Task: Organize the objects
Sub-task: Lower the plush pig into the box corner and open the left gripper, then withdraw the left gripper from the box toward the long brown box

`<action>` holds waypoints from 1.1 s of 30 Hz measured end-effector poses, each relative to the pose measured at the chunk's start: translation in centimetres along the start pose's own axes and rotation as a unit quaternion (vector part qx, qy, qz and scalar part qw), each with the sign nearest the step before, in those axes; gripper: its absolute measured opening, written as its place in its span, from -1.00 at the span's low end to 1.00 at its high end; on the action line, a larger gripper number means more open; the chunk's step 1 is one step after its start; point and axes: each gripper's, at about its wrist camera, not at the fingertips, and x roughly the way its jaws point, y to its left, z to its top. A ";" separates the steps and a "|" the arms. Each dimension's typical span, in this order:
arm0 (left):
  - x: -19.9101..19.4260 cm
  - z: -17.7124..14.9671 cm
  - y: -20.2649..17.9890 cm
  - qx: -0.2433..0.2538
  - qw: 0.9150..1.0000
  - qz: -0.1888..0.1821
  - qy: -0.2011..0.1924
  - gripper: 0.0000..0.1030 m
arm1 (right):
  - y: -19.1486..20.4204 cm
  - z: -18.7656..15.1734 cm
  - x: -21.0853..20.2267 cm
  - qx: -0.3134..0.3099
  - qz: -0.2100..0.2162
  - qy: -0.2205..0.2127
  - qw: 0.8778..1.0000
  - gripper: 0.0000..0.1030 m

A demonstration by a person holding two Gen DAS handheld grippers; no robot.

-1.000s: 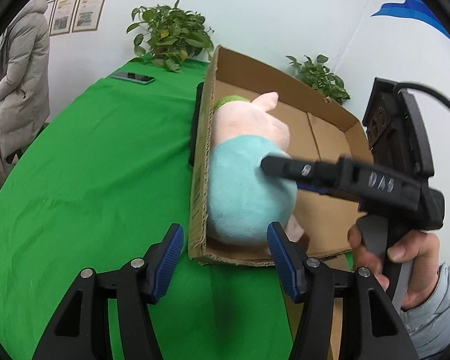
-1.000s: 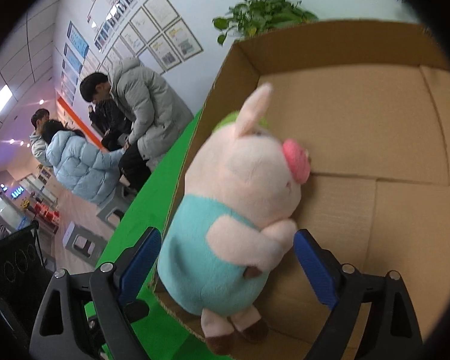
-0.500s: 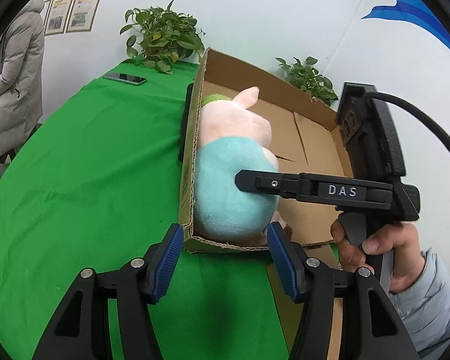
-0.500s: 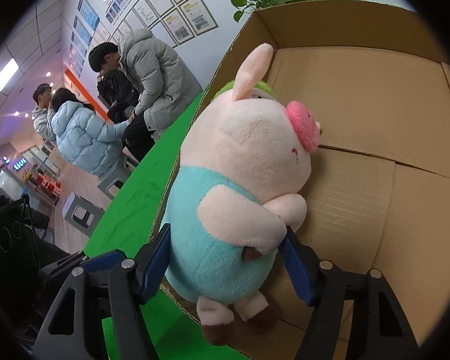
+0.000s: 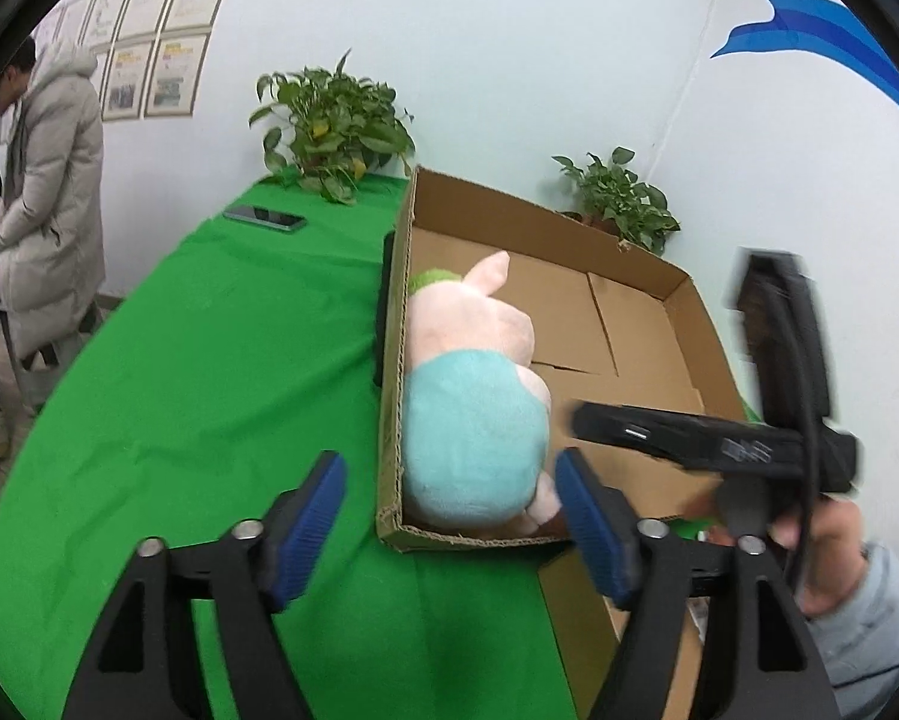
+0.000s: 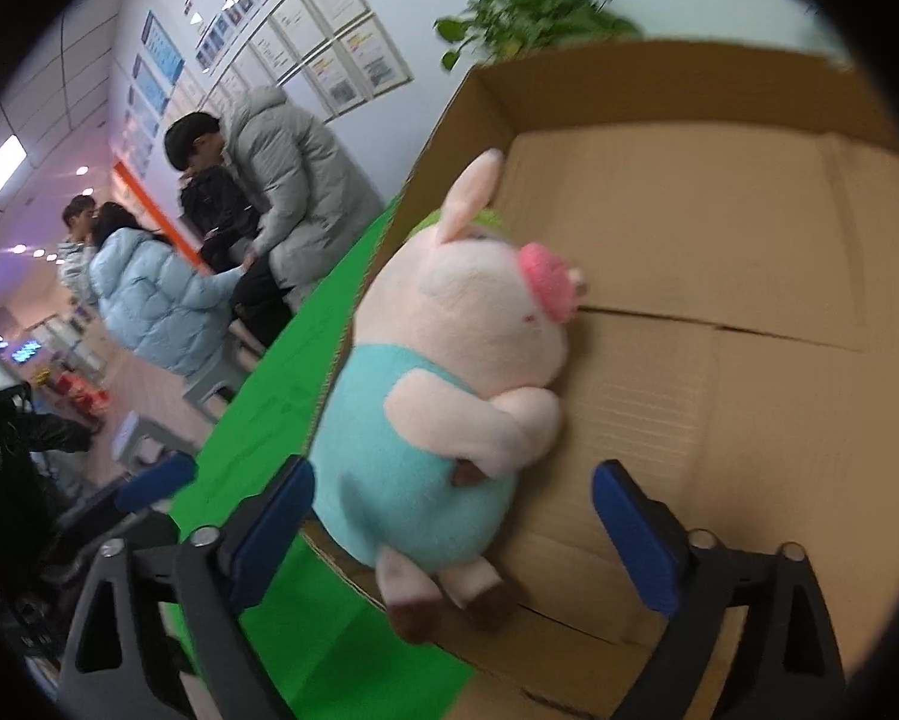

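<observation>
A plush pig point(image 5: 473, 408) in a teal outfit lies in the near left corner of an open cardboard box point(image 5: 647, 324) on the green table point(image 5: 179, 396). It also shows in the right wrist view point(image 6: 443, 396), lying on the box floor point(image 6: 749, 420). My right gripper point(image 6: 455, 516) is open, its fingers apart on either side of the pig's legs without touching it. In the left wrist view the right gripper's body point(image 5: 713, 444) hovers over the box's near right part. My left gripper point(image 5: 452, 516) is open and empty, just in front of the box's near wall.
A black phone point(image 5: 264, 218) lies at the table's far end by a potted plant point(image 5: 329, 132). A second plant point(image 5: 620, 198) stands behind the box. A dark object point(image 5: 383, 306) leans on the box's left outer wall. People sit left of the table point(image 6: 269, 204).
My right gripper, closed on the pig half a second ago, has opened and drawn back. The pig now lies free in the box. My left gripper has backed away slightly.
</observation>
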 end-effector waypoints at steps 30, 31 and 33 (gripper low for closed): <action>0.7 -5.5 -15.5 0.098 0.995 0.021 -0.011 -0.94 | -4.6 -14.9 -15.2 0.040 -0.271 -0.125 0.954 -0.84; 0.5 -5.7 -15.7 0.099 0.995 0.020 -0.012 -0.93 | -4.5 -15.2 -15.4 0.036 -0.274 -0.125 0.953 -0.84; 0.1 -6.0 -15.7 0.097 0.995 0.026 -0.012 -0.65 | -4.4 -15.7 -15.5 0.033 -0.280 -0.122 0.952 -0.81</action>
